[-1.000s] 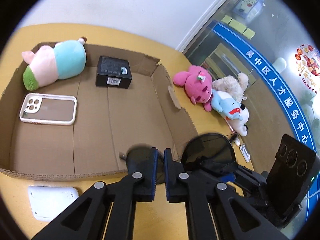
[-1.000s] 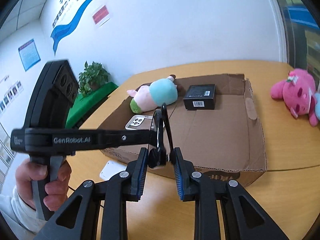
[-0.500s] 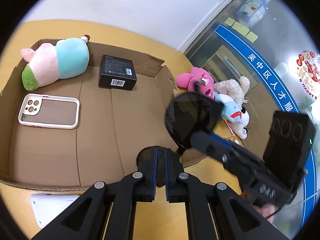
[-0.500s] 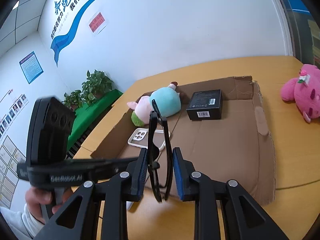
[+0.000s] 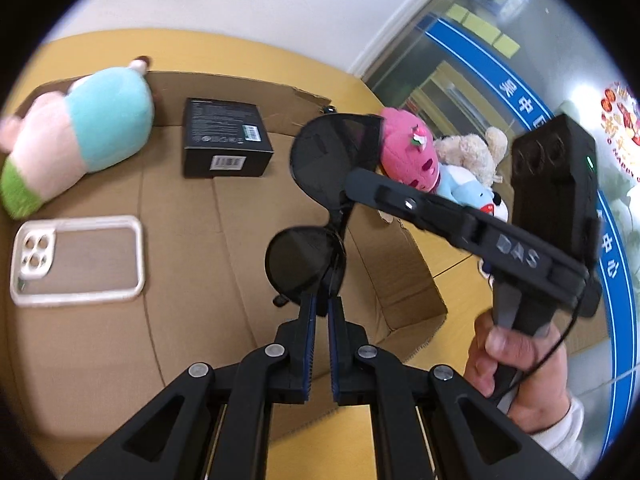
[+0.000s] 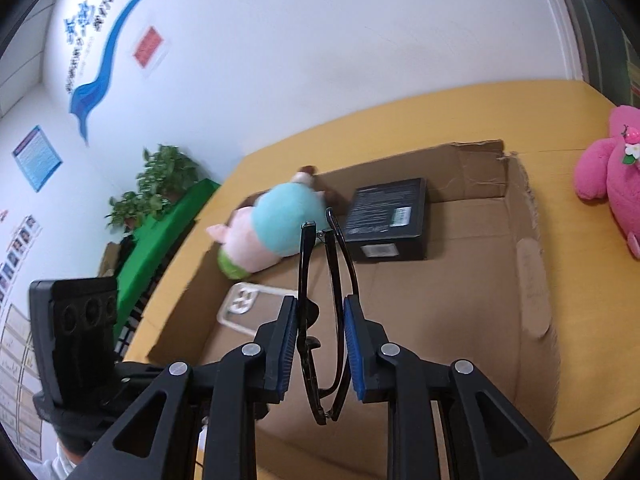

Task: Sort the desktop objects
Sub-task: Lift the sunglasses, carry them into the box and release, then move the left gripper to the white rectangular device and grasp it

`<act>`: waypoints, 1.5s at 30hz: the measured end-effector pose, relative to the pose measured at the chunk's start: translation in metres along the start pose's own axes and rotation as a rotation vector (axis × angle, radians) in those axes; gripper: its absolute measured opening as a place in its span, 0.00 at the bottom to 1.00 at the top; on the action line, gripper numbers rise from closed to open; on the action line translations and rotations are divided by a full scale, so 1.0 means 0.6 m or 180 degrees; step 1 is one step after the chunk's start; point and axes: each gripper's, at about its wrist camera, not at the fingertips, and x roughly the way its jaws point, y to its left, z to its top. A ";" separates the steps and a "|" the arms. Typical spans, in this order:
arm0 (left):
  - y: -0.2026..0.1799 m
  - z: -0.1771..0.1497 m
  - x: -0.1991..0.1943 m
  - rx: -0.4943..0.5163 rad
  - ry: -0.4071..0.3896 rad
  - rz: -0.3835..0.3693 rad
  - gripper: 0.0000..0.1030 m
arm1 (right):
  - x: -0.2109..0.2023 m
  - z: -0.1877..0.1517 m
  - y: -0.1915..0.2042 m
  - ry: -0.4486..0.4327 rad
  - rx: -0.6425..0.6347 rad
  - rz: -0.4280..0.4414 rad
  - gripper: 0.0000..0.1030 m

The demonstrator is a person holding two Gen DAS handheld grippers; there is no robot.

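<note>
Holding the folded sunglasses (image 5: 308, 264) clamped in both our left gripper (image 5: 320, 312) and right gripper (image 6: 320, 344), we next lower them into the cardboard box (image 5: 416, 280).

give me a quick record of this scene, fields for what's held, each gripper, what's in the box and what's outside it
held item: black folded sunglasses, over the open brown cardboard box
left gripper: shut on the sunglasses at one lens end
right gripper: fingers on either side of the folded sunglasses; contact cannot be confirmed
in box: pink and blue plush toy, black rectangular carton, white-rimmed clear phone case
outside box: pink plush, beige plush, blue-white plush, on the yellow wooden table
</note>
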 end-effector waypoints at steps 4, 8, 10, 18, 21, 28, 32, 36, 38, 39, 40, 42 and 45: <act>0.012 0.023 0.032 0.0036 0.0139 0.0020 0.05 | 0.049 0.033 -0.045 0.0301 0.0026 -0.0298 0.21; 0.014 0.038 0.057 0.0083 0.0254 0.0031 0.05 | 0.096 0.066 -0.091 0.0609 0.0047 -0.0618 0.22; 0.016 0.045 0.065 0.0075 0.0275 0.0005 0.05 | 0.124 0.086 -0.115 0.0793 0.0064 -0.0811 0.22; 0.037 0.055 0.078 0.0003 0.0309 0.0037 0.05 | 0.184 0.121 -0.175 0.1008 0.0156 -0.1271 0.20; 0.044 0.051 0.069 -0.0040 0.0287 0.0067 0.05 | 0.184 0.122 -0.180 0.0944 0.0200 -0.1314 0.18; 0.045 0.035 0.006 0.0001 -0.0069 0.0277 0.06 | 0.117 0.107 -0.136 0.0559 0.0130 -0.1201 0.58; 0.032 0.007 -0.064 0.0135 -0.0442 0.0596 0.21 | 0.031 0.075 -0.066 0.0166 -0.0087 -0.1107 0.90; 0.017 -0.029 -0.132 0.0315 -0.0807 0.1041 0.61 | -0.050 0.031 0.023 -0.0206 -0.0414 -0.1056 1.00; 0.013 -0.054 -0.162 0.0382 -0.0930 0.1209 0.64 | -0.085 0.000 0.068 -0.0340 -0.0608 -0.0999 1.00; 0.014 -0.065 -0.172 0.0379 -0.0947 0.1241 0.64 | -0.095 -0.015 0.085 -0.0385 -0.0671 -0.0972 1.00; 0.018 -0.077 -0.183 0.0343 -0.0960 0.1254 0.64 | -0.106 -0.037 0.108 -0.0433 -0.0755 -0.0902 1.00; 0.028 -0.107 -0.204 0.0249 -0.0992 0.1231 0.64 | -0.113 -0.078 0.145 -0.0481 -0.0896 -0.0751 1.00; 0.051 -0.155 -0.221 0.0145 -0.0952 0.1211 0.64 | -0.096 -0.164 0.185 -0.0399 -0.1042 -0.0519 1.00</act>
